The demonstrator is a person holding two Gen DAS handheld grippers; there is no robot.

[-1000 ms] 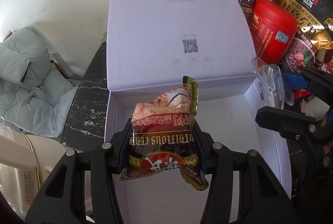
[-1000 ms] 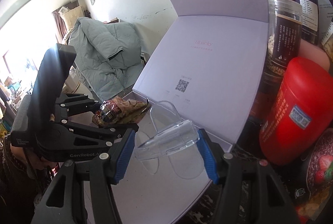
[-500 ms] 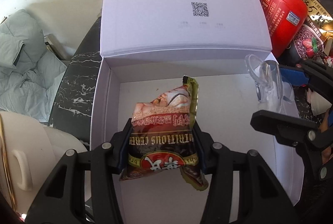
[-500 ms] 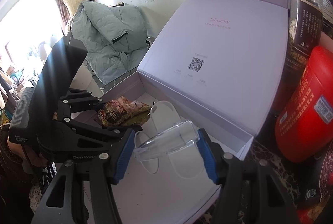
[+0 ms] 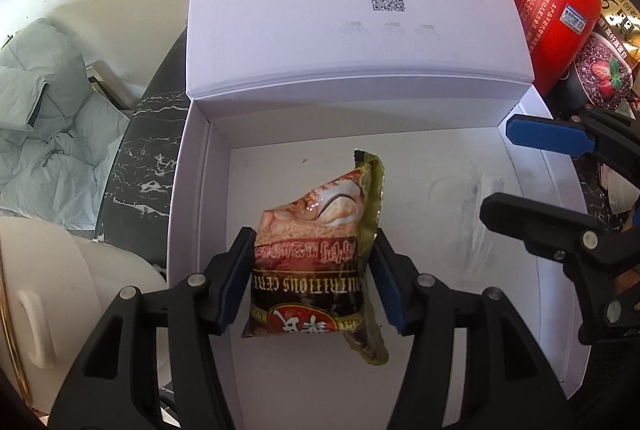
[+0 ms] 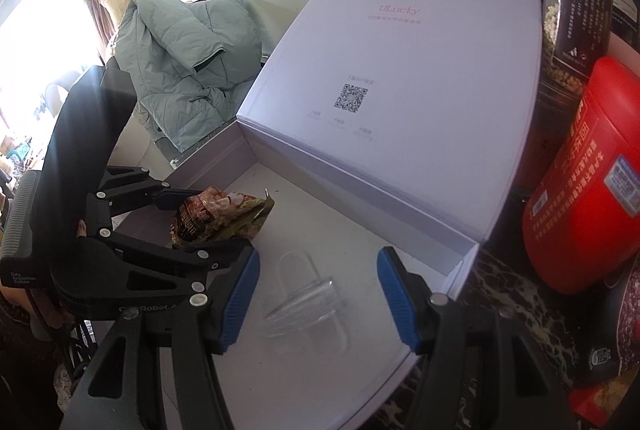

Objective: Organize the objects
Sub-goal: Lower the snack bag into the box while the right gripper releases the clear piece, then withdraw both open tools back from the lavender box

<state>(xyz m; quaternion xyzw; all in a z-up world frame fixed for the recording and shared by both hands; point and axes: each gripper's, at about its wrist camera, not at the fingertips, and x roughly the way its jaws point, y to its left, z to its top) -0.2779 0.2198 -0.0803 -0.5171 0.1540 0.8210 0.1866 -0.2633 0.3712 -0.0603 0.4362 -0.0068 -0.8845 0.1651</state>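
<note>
Since the earlier frames both my hands have come down into the open white box (image 5: 200, 190), and both grippers have let go: the left gripper (image 5: 312, 278) has just been opening, so its blue pads now stand off the sides of the cereal packet (image 5: 316, 270) that sits between them, and the right gripper (image 6: 318, 294) stands wide with the clear plastic clip (image 6: 304, 306) lying loose on the box floor between its fingers, no pad touching it. The packet appears to rest on the box floor toward the left wall, its long axis running straight ahead along the left gripper's fingers, printed end nearest me; the clip lies toward the right side of the box, near the front right corner. My judgement is that both pieces are placed and the next move is to lift each gripper straight back out without snagging. The left wrist view shows the gaps either side of the packet clearly, but the clip is nearly invisible there against the white floor; the right wrist view shows the clip's outline and also shows the packet leaning somewhat, tipped up on its edge beside the left gripper's fingers. A red canister (image 6: 584, 182) and jars crowd the table just right of the box.
</note>
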